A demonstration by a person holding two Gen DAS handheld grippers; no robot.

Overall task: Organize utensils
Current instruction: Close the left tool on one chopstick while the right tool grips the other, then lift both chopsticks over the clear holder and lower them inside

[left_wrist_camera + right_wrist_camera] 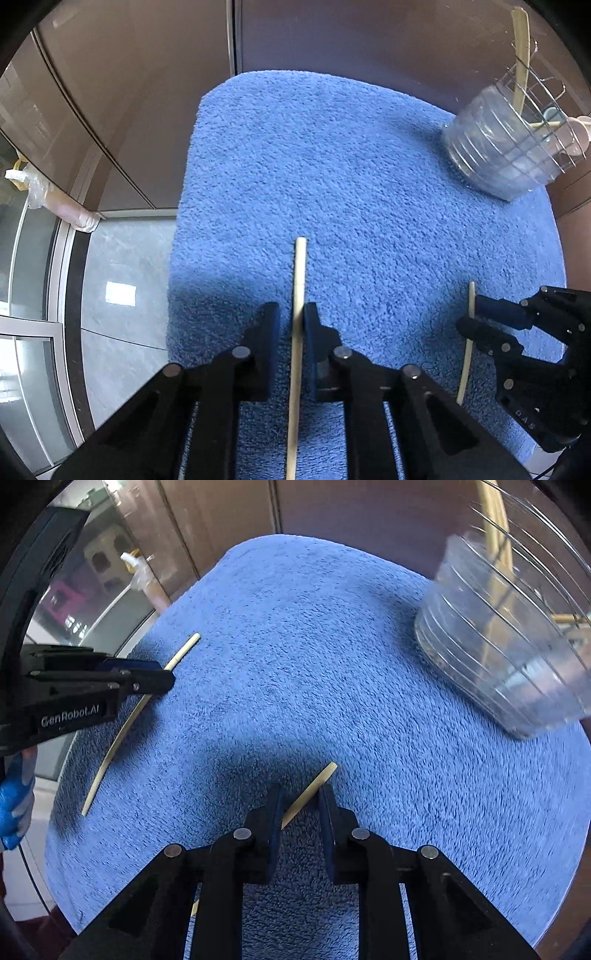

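Observation:
Two pale wooden chopsticks lie on a blue towel (332,166). One chopstick (298,280) runs between the fingers of my left gripper (291,317); the jaws stand narrowly apart, the right pad touching it. It also shows in the right wrist view (110,753), under the left gripper (162,679). The other chopstick (314,786) lies between the fingers of my right gripper (301,797), jaws apart around it. In the left wrist view this chopstick (466,354) sits by the right gripper (469,317). A clear utensil holder (506,147) stands at the towel's far right, also in the right wrist view (509,646).
The holder has a wire rack and holds a chopstick (521,55) and pale spoons (576,133). Brown cabinet doors (129,92) stand behind the towel. Grey floor (122,295) lies to the left. A gloved hand (14,808) holds the left gripper.

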